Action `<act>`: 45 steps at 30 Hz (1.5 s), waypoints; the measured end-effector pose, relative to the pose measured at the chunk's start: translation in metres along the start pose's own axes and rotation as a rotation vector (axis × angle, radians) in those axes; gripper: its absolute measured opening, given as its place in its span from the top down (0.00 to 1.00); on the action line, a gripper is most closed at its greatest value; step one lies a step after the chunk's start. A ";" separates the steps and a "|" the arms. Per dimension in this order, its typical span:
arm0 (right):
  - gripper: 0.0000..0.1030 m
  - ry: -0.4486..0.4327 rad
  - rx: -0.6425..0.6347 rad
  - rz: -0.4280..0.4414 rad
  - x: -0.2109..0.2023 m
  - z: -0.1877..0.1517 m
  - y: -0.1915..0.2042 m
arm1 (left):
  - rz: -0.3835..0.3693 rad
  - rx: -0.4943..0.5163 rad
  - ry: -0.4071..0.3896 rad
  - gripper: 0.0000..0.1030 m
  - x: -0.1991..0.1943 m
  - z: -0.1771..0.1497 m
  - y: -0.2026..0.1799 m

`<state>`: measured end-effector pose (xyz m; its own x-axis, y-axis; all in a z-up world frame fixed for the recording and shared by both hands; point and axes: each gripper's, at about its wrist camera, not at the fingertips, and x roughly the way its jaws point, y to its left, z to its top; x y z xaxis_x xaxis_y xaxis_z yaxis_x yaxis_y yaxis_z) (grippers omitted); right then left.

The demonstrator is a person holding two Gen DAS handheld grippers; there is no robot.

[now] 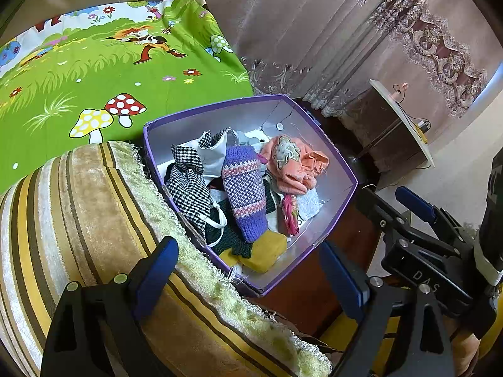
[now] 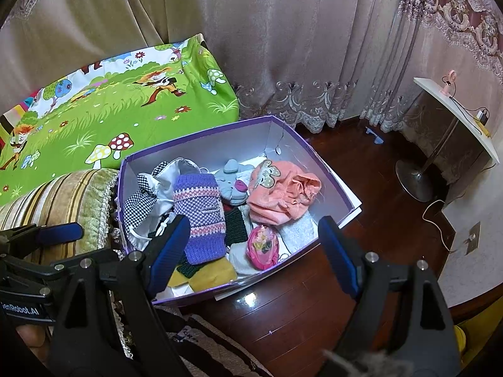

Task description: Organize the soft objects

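Note:
A purple box with grey inside walls sits on the wooden floor and holds several soft items: a purple knitted piece, an orange garment, a black-and-white checked cloth, a yellow piece, a pink pouch and a grey plush toy. My left gripper is open and empty, above the box's near corner. My right gripper is open and empty, hovering over the box's front.
A striped velvet cushion presses against the box's left side. A green cartoon-print sheet lies behind. Curtains hang at the back. A round white side table stands at the right on dark wood floor.

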<state>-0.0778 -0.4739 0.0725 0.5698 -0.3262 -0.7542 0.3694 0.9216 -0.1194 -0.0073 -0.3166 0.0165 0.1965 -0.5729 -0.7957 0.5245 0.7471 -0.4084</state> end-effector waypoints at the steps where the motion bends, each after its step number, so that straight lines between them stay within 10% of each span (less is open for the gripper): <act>1: 0.17 0.000 0.000 0.001 0.000 0.000 0.000 | 0.000 0.000 0.000 0.11 0.000 0.000 0.000; 45: 0.17 0.004 0.006 0.005 0.000 0.001 0.000 | 0.001 -0.003 0.001 0.10 0.001 0.002 -0.001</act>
<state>-0.0770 -0.4742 0.0731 0.5692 -0.3205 -0.7572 0.3705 0.9221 -0.1117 -0.0062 -0.3184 0.0165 0.1961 -0.5722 -0.7963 0.5220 0.7484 -0.4092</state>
